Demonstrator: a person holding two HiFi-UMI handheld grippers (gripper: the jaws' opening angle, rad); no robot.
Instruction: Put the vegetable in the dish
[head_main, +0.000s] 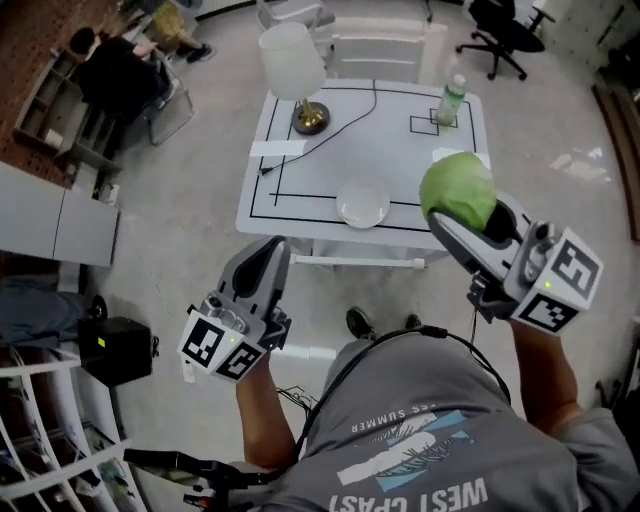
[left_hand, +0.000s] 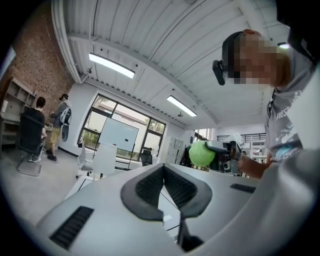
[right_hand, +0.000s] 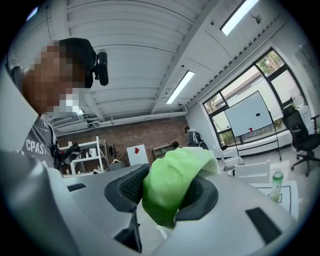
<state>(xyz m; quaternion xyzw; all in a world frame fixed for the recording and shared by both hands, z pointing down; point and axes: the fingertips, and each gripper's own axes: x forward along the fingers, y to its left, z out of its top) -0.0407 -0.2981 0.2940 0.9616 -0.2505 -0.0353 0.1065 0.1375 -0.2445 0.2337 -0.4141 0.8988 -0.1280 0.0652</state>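
A concrete floor (head_main: 190, 190) carries a white table (head_main: 300, 195) marked with black lines. The left gripper (head_main: 268, 252) has its jaws together with nothing between them, held short of the table's near edge. The right gripper (head_main: 465, 215) clamps a green cabbage (head_main: 455, 188) between its pads, raised in the air over the table's near right corner. The white dish (head_main: 362, 203) lies ahead of both grippers and between them, just left of the cabbage and apart from it. Farther out stand a white-shaded lamp (head_main: 292, 62), its cable (head_main: 345, 128) and a plastic bottle (head_main: 450, 100).
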